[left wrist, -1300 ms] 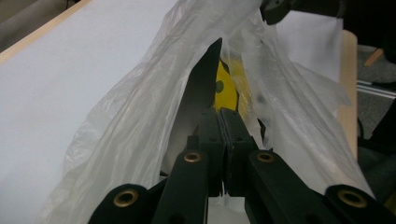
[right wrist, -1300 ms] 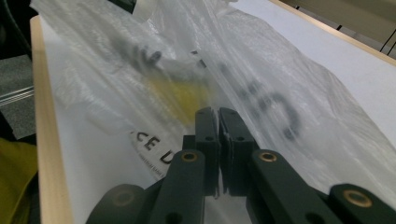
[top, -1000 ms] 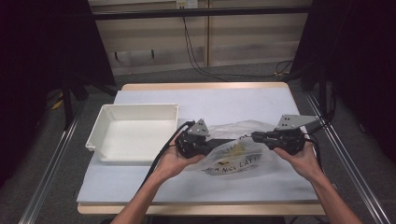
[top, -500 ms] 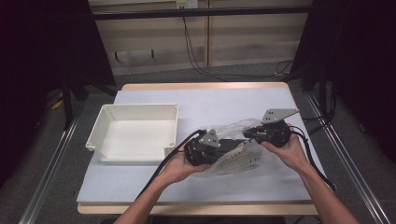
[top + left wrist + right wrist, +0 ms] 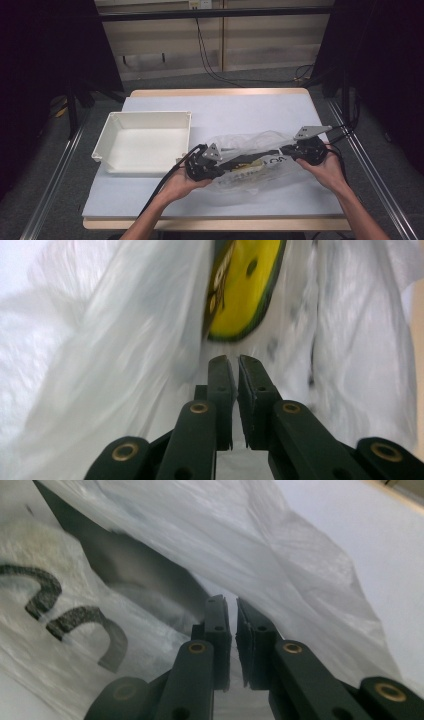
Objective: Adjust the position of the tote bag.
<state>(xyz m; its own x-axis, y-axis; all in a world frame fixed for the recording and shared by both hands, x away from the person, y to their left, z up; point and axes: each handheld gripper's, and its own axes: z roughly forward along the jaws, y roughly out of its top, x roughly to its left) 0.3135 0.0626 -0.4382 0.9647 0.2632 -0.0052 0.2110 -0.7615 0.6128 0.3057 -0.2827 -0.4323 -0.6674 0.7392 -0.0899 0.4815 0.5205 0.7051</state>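
Thin, crinkly translucent plastic bag; smooth matt white plastic tray.

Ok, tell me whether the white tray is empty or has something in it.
Empty. In the high view the white tray shows only its bare floor, and the plastic bag lies outside it on the table.

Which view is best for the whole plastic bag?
The high view: it shows the whole plastic bag on the table, stretched between the left gripper and the right gripper. The left gripper view gives a blurred close-up of film and a yellow patch; the right gripper view shows folds and black lettering.
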